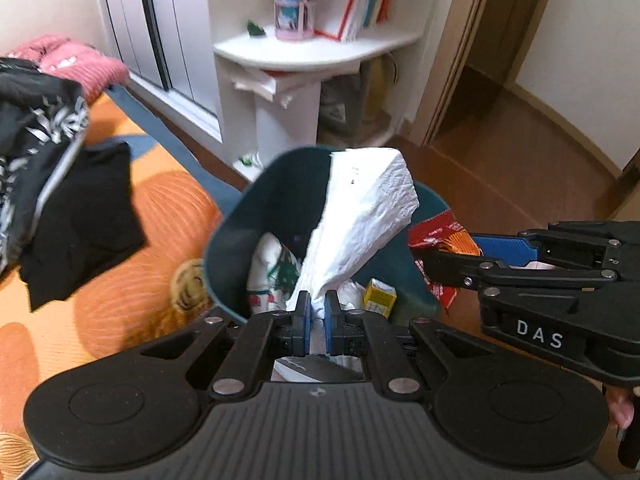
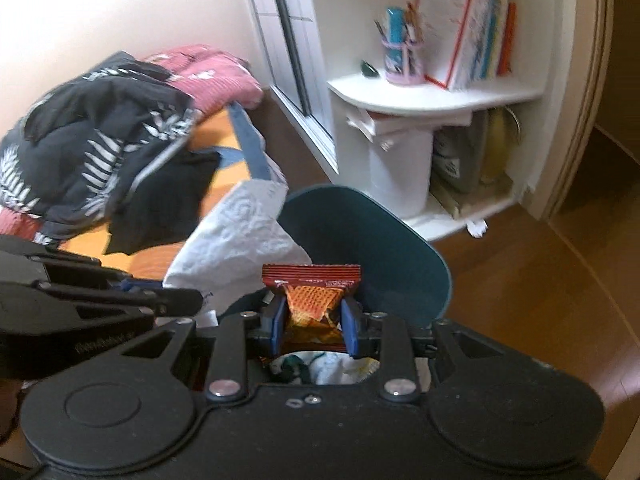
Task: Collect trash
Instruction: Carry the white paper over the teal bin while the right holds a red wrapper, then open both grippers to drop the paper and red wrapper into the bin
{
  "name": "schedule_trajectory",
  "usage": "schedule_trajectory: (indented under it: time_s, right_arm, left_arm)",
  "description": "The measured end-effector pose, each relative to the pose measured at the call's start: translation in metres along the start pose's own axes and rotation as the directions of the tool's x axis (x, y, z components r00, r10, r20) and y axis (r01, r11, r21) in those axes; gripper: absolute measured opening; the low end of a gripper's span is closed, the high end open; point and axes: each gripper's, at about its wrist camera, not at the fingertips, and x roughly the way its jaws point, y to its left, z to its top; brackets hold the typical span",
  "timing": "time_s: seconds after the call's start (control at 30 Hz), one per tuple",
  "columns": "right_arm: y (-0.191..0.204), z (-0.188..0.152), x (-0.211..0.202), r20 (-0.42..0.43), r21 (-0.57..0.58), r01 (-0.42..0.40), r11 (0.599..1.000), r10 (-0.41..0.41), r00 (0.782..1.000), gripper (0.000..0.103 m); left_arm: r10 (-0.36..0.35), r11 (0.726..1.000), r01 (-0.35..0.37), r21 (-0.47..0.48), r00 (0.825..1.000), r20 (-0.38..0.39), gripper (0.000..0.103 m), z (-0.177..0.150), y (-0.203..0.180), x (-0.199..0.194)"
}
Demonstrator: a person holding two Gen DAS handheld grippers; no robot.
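White crumpled tissue (image 1: 360, 220) pinched at lower end, standing above open teal bin (image 1: 288, 184). Red-orange snack wrapper (image 2: 314, 294) clamped, creased, over same bin. Inside bin: yellow carton (image 1: 380, 300), printed white wrapper (image 1: 272, 276).

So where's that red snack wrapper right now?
The red snack wrapper is pinched in the right gripper, held over the teal bin, just right of the white tissue that the left gripper holds.
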Motion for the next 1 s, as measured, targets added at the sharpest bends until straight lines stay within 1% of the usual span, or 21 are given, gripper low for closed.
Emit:
schedule_trajectory:
  time_s: [0.13, 0.2, 0.43, 0.57, 0.67, 0.83, 0.87, 0.93, 0.97, 1.0]
  right_arm:
    - [-0.012, -0.002, 0.026, -0.049, 0.046, 0.005, 0.999, -0.003, 0.999, 0.029]
    - [-0.016, -0.005, 0.036, -0.077, 0.072, -0.004, 0.997, 0.009, 0.997, 0.029]
    - [-0.030, -0.012, 0.074, -0.165, 0.133, 0.019, 0.991, 0.004, 0.986, 0.030]
    - [-0.035, -0.014, 0.085, -0.188, 0.161, 0.039, 0.986, -0.008, 0.982, 0.031]
    - [-0.037, -0.016, 0.089, -0.201, 0.173, 0.042, 0.984, -0.007, 0.980, 0.031]
    - [-0.040, -0.017, 0.089, -0.207, 0.186, 0.040, 0.982, 0.000, 0.978, 0.032]
    - [-0.040, -0.017, 0.088, -0.206, 0.191, 0.038, 0.981, 0.002, 0.979, 0.033]
    - [-0.040, -0.016, 0.084, -0.203, 0.195, 0.032, 0.980, 0.008, 0.979, 0.034]
    - [-0.040, -0.016, 0.082, -0.199, 0.198, 0.028, 0.980, 0.012, 0.980, 0.034]
    - [-0.040, -0.016, 0.080, -0.196, 0.200, 0.023, 0.980, 0.017, 0.980, 0.034]
  left_arm:
    - [0.011, 1.000, -0.010, 0.029, 0.999, -0.040, 0.006, 0.003, -0.007, 0.030]
    - [0.019, 1.000, -0.017, 0.026, 0.998, -0.068, 0.006, 0.003, -0.007, 0.044]
    - [0.016, 1.000, -0.014, 0.017, 0.988, -0.156, 0.006, 0.003, -0.005, 0.087]
    - [0.027, 0.999, -0.022, 0.032, 0.983, -0.181, 0.006, 0.002, -0.009, 0.104]
    - [0.018, 1.000, -0.014, 0.024, 0.979, -0.204, 0.006, 0.001, -0.009, 0.114]
    - [0.015, 1.000, -0.008, 0.030, 0.975, -0.220, 0.008, -0.002, -0.010, 0.119]
    - [0.011, 1.000, -0.005, 0.026, 0.976, -0.219, 0.009, -0.002, -0.010, 0.119]
    - [0.002, 1.000, 0.000, 0.009, 0.975, -0.222, 0.016, -0.001, -0.009, 0.118]
    - [-0.005, 1.000, 0.006, 0.002, 0.975, -0.223, 0.026, -0.001, -0.008, 0.117]
    - [-0.011, 1.000, 0.011, -0.004, 0.975, -0.221, 0.040, -0.001, -0.008, 0.116]
